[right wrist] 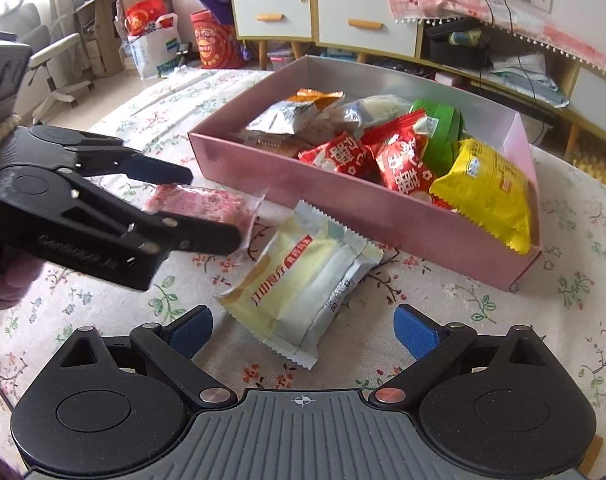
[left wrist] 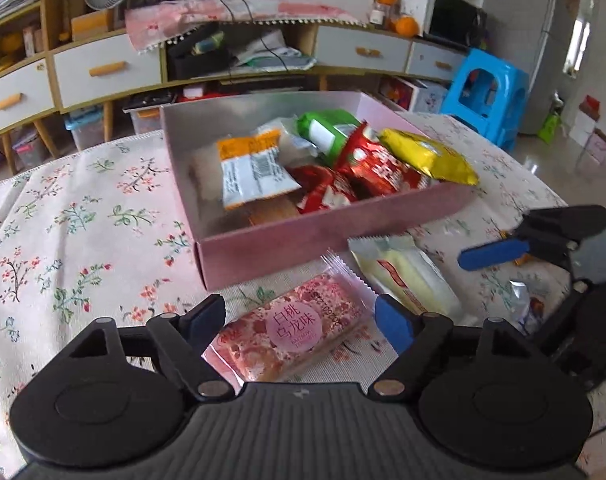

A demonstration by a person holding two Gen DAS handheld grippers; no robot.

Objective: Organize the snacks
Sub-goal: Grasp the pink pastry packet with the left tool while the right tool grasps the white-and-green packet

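A pink box (left wrist: 303, 240) (right wrist: 343, 196) on the floral tablecloth holds several snack packets: yellow (left wrist: 427, 156), red (left wrist: 367, 168), green (left wrist: 327, 128), orange-white (left wrist: 251, 172). A pink peach-oolong packet (left wrist: 299, 328) (right wrist: 207, 204) lies in front of the box, between the open fingers of my left gripper (left wrist: 303, 320) (right wrist: 207, 208), not squeezed. A pale yellow packet (left wrist: 407, 276) (right wrist: 303, 284) lies beside it, just ahead of my open right gripper (right wrist: 303, 332), whose fingers (left wrist: 495, 254) also show in the left wrist view.
The table has a floral cloth (left wrist: 83, 240). A small clear wrapper (left wrist: 523, 304) lies near the right gripper. Behind the table stand a drawer cabinet (left wrist: 103, 68), a blue stool (left wrist: 487, 96) and a chair (right wrist: 43, 60).
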